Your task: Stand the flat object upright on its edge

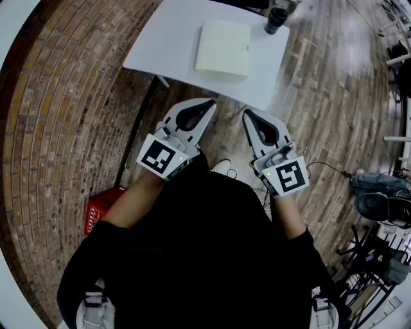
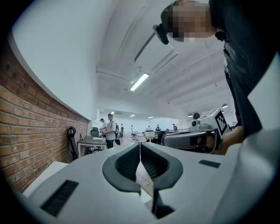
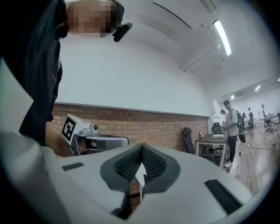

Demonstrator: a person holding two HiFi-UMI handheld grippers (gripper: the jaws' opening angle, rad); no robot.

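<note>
fig.: head view at task start. pale cream, flat square slab w/ rounded corners (image 1: 223, 47) lies flat on white rectangular tabletop (image 1: 160, 48), toward its right half, w/ nothing touching it. short black cylindrical item (image 1: 277, 20) stands at the table's far right corner, apart from the slab. left hand-held gripper (image 1: 209, 103) and right hand-held gripper (image 1: 246, 114) hang side by side in front of the person's torso, short of the table's near edge and well apart from the slab. both are clenched w/ nothing in them: each gripper view shows ribbed dark pads (image 2: 153, 162) meeting at the tip, w/ only the room beyond. red box (image 1: 99, 209) sits on the floor at left, not involved.

handling (judgement): slab looks thin and stiff, prob. light, maybe a closed pad, book or board; material can't be told. its face looks matte, so likely not very slippery, but the smooth tabletop may let the lower edge skate as the slab tilts. lying flush, it leaves no gap for a jaw underneath. best hold: pinch across the thickness at the middle of one edge, e.g. once that edge is nudged past the table's rim or tipped up w/ a closed jaw tip. the other gripper can steady the opposite edge. upright, the narrow base will tip easily, so let go slowly.
</note>
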